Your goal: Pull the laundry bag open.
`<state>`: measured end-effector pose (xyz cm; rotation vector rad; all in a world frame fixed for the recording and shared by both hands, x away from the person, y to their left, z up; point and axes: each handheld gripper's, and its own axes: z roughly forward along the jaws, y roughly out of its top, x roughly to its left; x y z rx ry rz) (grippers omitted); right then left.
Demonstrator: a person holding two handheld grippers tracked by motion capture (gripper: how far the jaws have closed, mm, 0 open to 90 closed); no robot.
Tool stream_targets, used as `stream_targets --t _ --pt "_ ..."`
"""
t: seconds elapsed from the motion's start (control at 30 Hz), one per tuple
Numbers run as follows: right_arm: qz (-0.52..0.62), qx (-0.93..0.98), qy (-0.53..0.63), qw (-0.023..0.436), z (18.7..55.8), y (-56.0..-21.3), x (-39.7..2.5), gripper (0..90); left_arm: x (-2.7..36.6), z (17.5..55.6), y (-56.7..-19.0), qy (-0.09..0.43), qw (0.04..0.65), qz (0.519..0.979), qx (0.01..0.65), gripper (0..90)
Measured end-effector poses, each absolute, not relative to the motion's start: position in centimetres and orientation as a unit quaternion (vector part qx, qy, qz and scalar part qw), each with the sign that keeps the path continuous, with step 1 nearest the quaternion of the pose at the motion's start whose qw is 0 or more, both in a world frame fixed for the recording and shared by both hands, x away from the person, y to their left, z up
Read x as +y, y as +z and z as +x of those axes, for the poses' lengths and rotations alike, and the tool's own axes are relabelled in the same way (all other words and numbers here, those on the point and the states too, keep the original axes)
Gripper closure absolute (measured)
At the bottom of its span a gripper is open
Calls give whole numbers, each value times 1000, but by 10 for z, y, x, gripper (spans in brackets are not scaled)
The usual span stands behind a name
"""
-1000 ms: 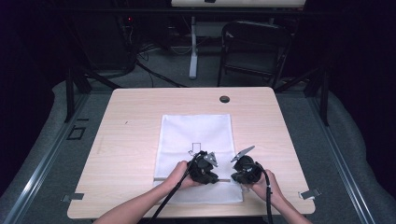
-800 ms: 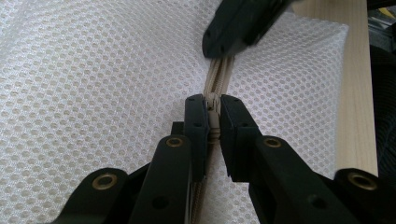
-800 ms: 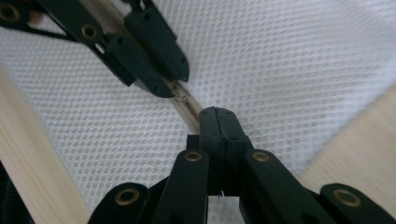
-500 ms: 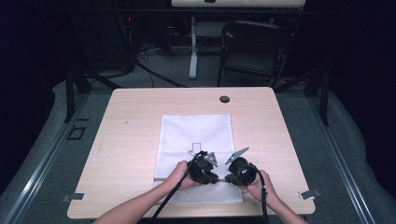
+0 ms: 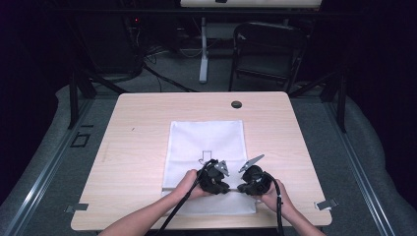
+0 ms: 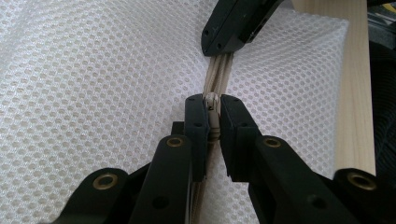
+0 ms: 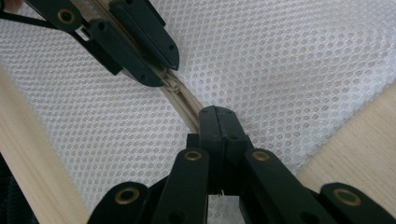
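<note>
A white mesh bag (image 5: 206, 140) lies flat on the wooden table (image 5: 137, 142), with a beige zipper (image 7: 184, 105) along its near part. My left gripper (image 6: 212, 114) is shut on the zipper's slider (image 6: 213, 105). A short way along the same zipper, my right gripper (image 7: 217, 122) is shut on the closed zipper tape. From above, the left gripper (image 5: 216, 179) and right gripper (image 5: 248, 184) sit side by side, almost touching, over the bag's near edge. The right gripper's jaws show far off in the left gripper view (image 6: 233, 23).
A small arrow outline (image 5: 205, 156) is printed on the bag. A black grommet (image 5: 236, 104) sits near the table's far edge. Metal brackets (image 5: 325, 204) mark the near corners. A folding chair (image 5: 268, 49) stands beyond the table on the floor.
My right gripper has shifted a little to the left, closer to the left gripper. The left gripper and the bag have stayed in place.
</note>
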<state>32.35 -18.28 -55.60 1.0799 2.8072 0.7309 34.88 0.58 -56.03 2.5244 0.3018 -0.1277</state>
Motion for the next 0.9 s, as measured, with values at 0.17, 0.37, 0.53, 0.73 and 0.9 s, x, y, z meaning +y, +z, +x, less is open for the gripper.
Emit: stream_targets --t 0.17,0.37,0.53,0.73,0.9 --pt "350 906 236 24 323 -556 -182 900 10 348 -559 -48 292 948 116 817" --pt "351 906 236 24 322 -556 -182 900 14 349 -559 -50 293 947 118 817" --pt "351 906 237 21 322 -556 -182 900 16 348 -559 -53 300 945 123 817" --pt "352 905 237 22 322 -556 -182 900 21 348 -558 -53 298 945 126 817" --pt "351 906 237 21 322 -556 -182 900 24 348 -558 -55 297 945 128 817"
